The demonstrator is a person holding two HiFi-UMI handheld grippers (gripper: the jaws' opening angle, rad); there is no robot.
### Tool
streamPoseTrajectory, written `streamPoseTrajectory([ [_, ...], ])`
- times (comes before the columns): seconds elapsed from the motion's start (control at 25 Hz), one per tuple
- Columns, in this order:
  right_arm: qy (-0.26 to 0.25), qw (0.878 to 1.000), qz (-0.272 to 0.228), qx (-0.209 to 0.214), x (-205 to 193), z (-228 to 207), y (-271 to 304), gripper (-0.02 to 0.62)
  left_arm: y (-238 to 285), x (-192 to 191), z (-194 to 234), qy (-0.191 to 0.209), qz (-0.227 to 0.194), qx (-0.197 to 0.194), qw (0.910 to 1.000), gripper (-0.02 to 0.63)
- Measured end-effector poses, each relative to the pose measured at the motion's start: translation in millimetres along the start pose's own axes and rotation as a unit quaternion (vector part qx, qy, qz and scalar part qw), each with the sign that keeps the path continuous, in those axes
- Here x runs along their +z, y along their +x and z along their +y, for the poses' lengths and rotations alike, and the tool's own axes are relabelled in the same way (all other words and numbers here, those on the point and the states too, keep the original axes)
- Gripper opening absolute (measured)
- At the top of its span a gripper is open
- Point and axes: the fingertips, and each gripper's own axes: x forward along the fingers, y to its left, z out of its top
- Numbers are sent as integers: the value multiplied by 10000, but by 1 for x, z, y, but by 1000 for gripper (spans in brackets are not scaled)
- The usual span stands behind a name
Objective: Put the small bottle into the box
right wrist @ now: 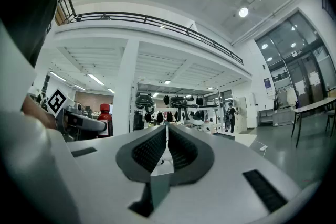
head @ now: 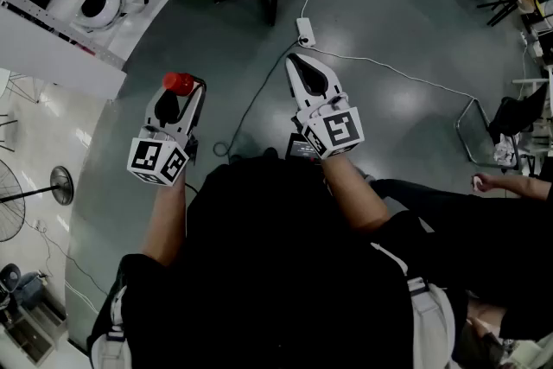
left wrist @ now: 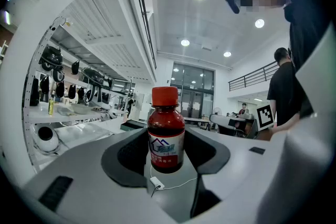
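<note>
A small dark red bottle (left wrist: 166, 136) with a red cap and a white label stands upright between the black pads of my left gripper (left wrist: 167, 150), which is shut on it. In the head view the red cap (head: 179, 83) pokes out past the left gripper (head: 180, 96), held above the grey floor. My right gripper (head: 309, 72) is held alongside, jaws shut with nothing between them; its black pads (right wrist: 153, 150) meet in the right gripper view. That view also catches the bottle (right wrist: 105, 119) at the left. No box is in view.
A white table (head: 104, 13) with tools and a white round device (head: 101, 4) stands at the upper left. A power strip (head: 305, 32) and cables lie on the floor ahead. Another person (head: 510, 186) sits at the right, near a metal chair frame (head: 471, 134).
</note>
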Motion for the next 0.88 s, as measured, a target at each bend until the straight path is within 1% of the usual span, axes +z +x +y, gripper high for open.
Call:
streamPoseTrajectory([
  [0.16,31,10000,1,-23,-2,-9,-7,38,2,1,-4,-117,-74,-20,9999,225],
  [0.28,311,9993,-179,114,-3,-17,-15,38,5,-1,-9,-125,-59,-6,9999,225],
  [0.36,423,9988,-206,152,-5,-22,-20,38,7,-4,-13,-145,-53,-27,9999,225],
  [0.52,326,9994,-25,89,-10,-31,-24,38,13,-7,-20,-209,-72,-80,9997,225],
  [0.88,391,9991,1,132,-16,-56,-35,38,31,-12,-37,-382,-97,-76,9992,225],
])
